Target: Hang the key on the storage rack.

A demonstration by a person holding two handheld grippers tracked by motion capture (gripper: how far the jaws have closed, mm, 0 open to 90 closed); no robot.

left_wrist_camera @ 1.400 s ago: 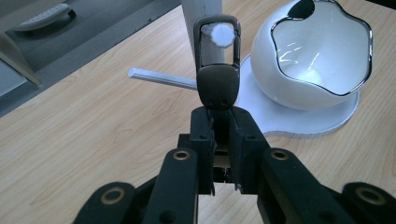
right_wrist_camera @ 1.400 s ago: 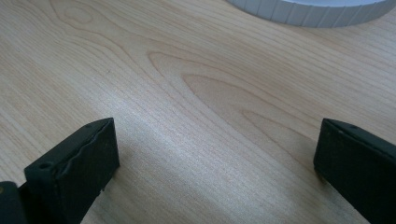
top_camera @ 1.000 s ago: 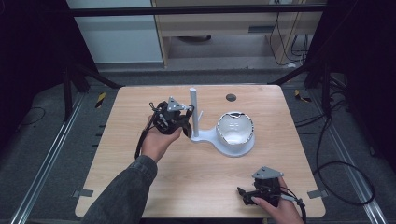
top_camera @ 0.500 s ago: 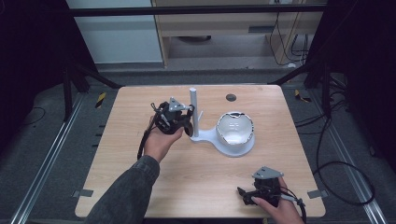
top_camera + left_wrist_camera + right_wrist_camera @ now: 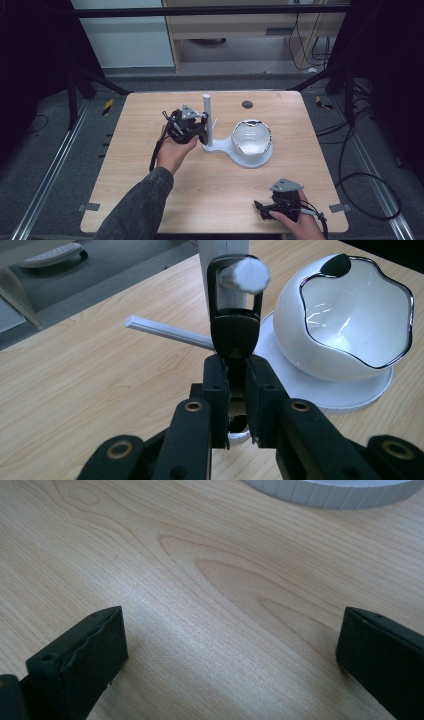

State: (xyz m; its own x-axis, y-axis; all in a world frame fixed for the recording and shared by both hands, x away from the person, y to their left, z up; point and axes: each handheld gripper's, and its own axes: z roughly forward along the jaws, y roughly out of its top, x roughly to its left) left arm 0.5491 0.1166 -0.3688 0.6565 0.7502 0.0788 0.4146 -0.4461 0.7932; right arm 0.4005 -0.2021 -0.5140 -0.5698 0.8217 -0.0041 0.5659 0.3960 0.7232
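The left tool (image 5: 235, 390) pinches a black loop-ended clip (image 5: 235, 325), its loop around a white peg (image 5: 247, 274) of the white post stand (image 5: 207, 120) on the light wooden desk (image 5: 150, 120) (white glossy wavy-rimmed bowl (image 5: 350, 325) on the stand's base). The right tool (image 5: 230, 655) rests near the desk's front edge, jaws spread.

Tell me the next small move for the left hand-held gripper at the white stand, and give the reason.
Probably open the left hand-held gripper and draw it back. The black loop it is shut on already hangs over the white peg of the stand, so the peg seems ready to carry it.
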